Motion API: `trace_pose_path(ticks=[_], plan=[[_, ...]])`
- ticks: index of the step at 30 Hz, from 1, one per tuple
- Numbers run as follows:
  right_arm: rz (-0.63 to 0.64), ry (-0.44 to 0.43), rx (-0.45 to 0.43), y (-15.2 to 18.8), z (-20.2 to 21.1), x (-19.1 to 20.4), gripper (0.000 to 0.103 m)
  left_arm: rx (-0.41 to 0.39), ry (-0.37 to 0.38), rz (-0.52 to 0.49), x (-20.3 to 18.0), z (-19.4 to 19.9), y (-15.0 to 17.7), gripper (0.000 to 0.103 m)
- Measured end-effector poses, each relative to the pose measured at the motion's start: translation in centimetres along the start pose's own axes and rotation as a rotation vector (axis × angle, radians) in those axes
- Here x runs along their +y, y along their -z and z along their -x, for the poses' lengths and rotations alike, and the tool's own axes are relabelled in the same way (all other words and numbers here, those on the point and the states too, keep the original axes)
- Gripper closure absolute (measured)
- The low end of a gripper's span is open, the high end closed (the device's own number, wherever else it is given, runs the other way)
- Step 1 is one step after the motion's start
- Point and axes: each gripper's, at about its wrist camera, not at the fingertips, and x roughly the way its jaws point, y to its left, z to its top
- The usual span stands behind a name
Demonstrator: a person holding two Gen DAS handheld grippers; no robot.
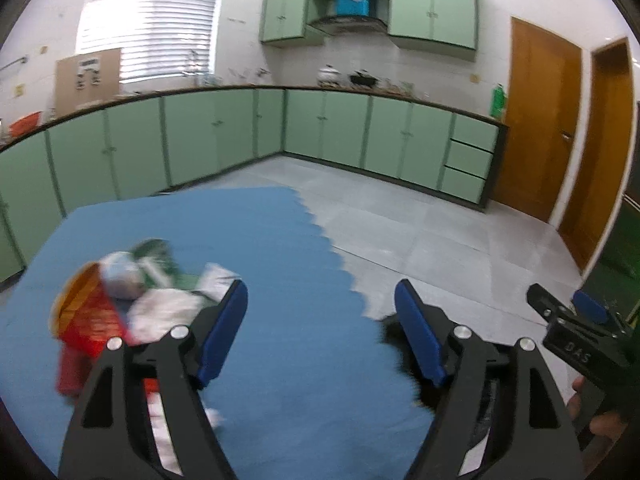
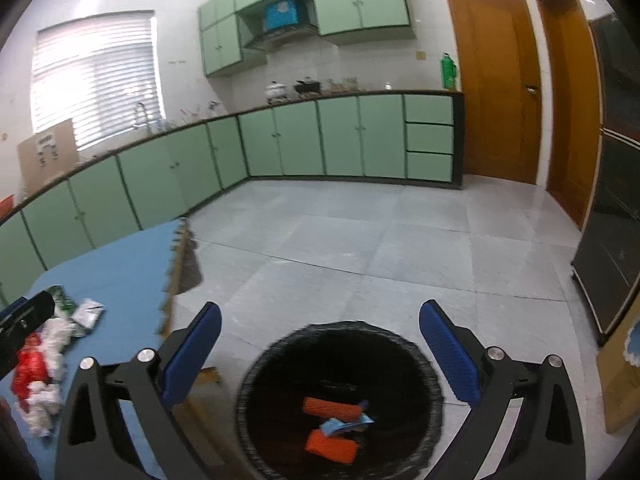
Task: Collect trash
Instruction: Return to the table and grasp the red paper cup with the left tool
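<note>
In the left wrist view my left gripper (image 1: 320, 292) is open over a blue mat (image 1: 288, 240), with nothing between its blue pads. Just left of it lies a blurred trash pile: a red-orange wrapper (image 1: 86, 316), crumpled white paper (image 1: 160, 312) and a green packet (image 1: 154, 252). My right gripper (image 2: 322, 312) stands open above a black bin (image 2: 256, 364) on the floor. Two orange wrappers (image 2: 332, 408) and a blue scrap (image 2: 344, 426) lie inside the bin. The same pile (image 2: 40, 360) shows at the left edge of the right wrist view.
The mat's jagged edge (image 1: 340, 264) borders grey floor tiles (image 2: 360, 248). Green base cabinets (image 2: 280, 144) line the far walls, with wooden doors (image 2: 496, 88) on the right. A dark cabinet (image 2: 612, 240) stands at the far right.
</note>
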Motion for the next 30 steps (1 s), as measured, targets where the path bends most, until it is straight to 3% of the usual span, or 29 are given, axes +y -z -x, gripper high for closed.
trace_pose_path(ticks=[9,15,22,30], plan=[[0.04,-0.114,-0.015,0.5,1.7,8.4,0.006,-0.052,-0.17,0.067,8.2,4.8,-0.3,0.029],[0.096,-0.164,-0.048,1.1,2.6,13.6,0.006,-0.054,-0.258,0.085,12.7,6.0,0.0,0.029],[0.133,-0.216,-0.04,2.1,1.7,18.9,0.006,-0.021,-0.29,0.105,16.3,5.5,0.8,0.029],[0.155,-0.237,-0.011,3.2,-0.5,22.4,0.013,0.039,-0.262,0.11,17.5,2.5,1.5,0.032]])
